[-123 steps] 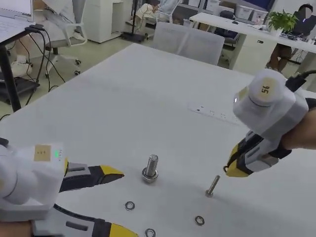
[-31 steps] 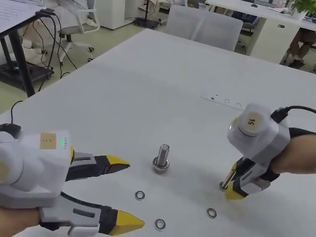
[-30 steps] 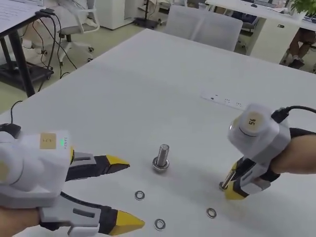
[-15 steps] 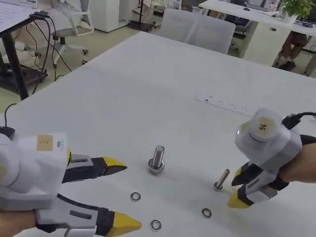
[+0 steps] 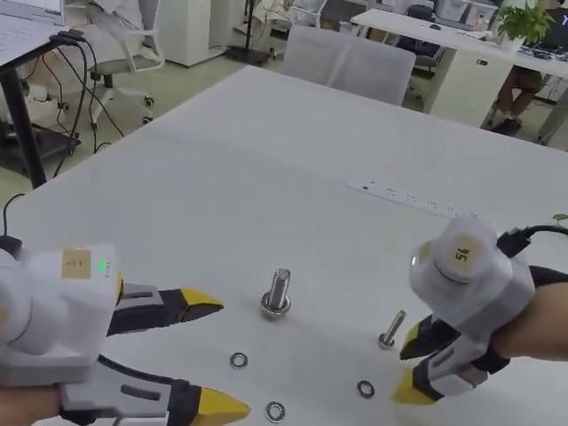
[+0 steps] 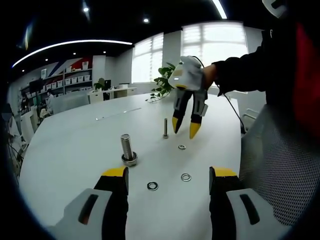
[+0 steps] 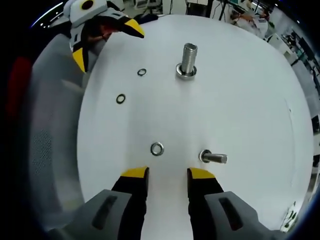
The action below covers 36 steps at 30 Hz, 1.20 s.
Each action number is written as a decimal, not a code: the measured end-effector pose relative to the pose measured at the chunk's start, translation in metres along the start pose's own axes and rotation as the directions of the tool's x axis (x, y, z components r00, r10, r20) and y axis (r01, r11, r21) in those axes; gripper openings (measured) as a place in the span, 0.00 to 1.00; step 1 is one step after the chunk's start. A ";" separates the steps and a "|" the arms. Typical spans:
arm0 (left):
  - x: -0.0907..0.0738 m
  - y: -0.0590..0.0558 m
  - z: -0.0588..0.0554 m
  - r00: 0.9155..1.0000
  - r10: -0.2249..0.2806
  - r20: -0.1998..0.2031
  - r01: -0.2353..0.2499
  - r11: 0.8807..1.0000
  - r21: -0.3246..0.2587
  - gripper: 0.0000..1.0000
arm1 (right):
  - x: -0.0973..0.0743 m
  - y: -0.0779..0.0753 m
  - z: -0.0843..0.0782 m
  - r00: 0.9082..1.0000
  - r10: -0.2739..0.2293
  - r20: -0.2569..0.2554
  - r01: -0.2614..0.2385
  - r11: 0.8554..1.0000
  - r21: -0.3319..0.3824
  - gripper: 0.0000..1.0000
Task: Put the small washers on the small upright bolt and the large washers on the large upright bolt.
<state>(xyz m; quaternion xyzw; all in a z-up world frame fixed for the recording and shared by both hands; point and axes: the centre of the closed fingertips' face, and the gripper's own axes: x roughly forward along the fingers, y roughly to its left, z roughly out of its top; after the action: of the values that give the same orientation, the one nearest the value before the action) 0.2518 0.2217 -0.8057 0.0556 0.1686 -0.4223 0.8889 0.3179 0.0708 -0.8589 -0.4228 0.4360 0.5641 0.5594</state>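
The right gripper (image 5: pixel 402 374), whose jaws were set around the small bolt (image 5: pixel 390 328) a second ago, has been drawn back toward the near edge of the desk (image 5: pixel 266 160). Its jaws are now parted and empty, just beside the bolt and near one washer (image 5: pixel 365 388). The small bolt is left standing free on its head. The left gripper (image 5: pixel 231 360) is held as before, jaws spread wide with nothing between them, above two more washers (image 5: pixel 275 411). The large bolt (image 5: pixel 278 293) stands upright between the grippers. The desk is white and a power strip (image 5: pixel 408 197) lies further back on it. An office chair (image 5: pixel 351 62), a second desk (image 5: pixel 426 27) and a plant (image 5: pixel 524 18) are seen beyond.
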 end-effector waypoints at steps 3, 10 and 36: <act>0.000 0.000 0.000 1.000 0.001 -0.004 -0.001 1.000 0.002 0.65 | 0.003 0.006 0.005 1.000 0.009 0.006 -0.009 1.000 -0.014 0.32; 0.000 0.000 0.000 1.000 0.002 -0.004 -0.002 1.000 0.005 0.65 | 0.009 0.011 0.010 1.000 0.020 -0.001 -0.020 0.999 -0.031 0.30; -0.003 0.003 0.004 1.000 0.011 0.016 -0.011 1.000 0.006 0.64 | 0.023 0.011 0.020 0.999 -0.009 -0.040 0.004 0.994 -0.105 0.22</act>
<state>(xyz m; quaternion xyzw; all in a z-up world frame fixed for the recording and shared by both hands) 0.2532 0.2243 -0.8012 0.0559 0.1597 -0.4185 0.8923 0.3064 0.0964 -0.8758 -0.4643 0.4156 0.5757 0.5294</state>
